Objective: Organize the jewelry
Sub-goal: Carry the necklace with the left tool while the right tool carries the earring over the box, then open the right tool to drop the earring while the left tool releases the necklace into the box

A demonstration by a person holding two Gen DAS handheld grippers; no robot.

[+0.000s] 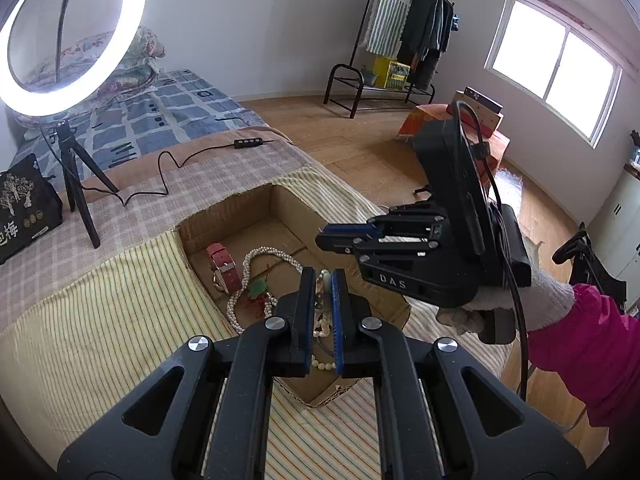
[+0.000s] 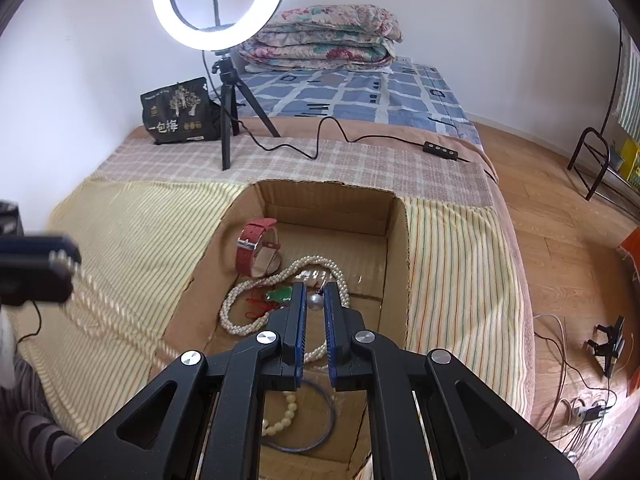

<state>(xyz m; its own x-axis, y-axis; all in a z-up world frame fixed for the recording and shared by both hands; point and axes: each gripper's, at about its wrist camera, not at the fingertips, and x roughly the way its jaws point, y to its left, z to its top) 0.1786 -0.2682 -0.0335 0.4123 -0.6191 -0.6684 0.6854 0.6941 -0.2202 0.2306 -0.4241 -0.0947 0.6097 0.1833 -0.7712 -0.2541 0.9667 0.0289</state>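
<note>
You are carrying jewelry to the cardboard box (image 2: 396,232) on the bed: your left gripper (image 1: 323,286) jaws clench a pearl strand (image 1: 322,312), your right gripper (image 2: 315,300) jaws pinch a silver bead (image 2: 315,302), so next lower both inside and release.

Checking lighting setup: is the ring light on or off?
On. The ring light glows bright white around its whole ring in both wrist views, standing on its tripod behind the cardboard box.
</note>
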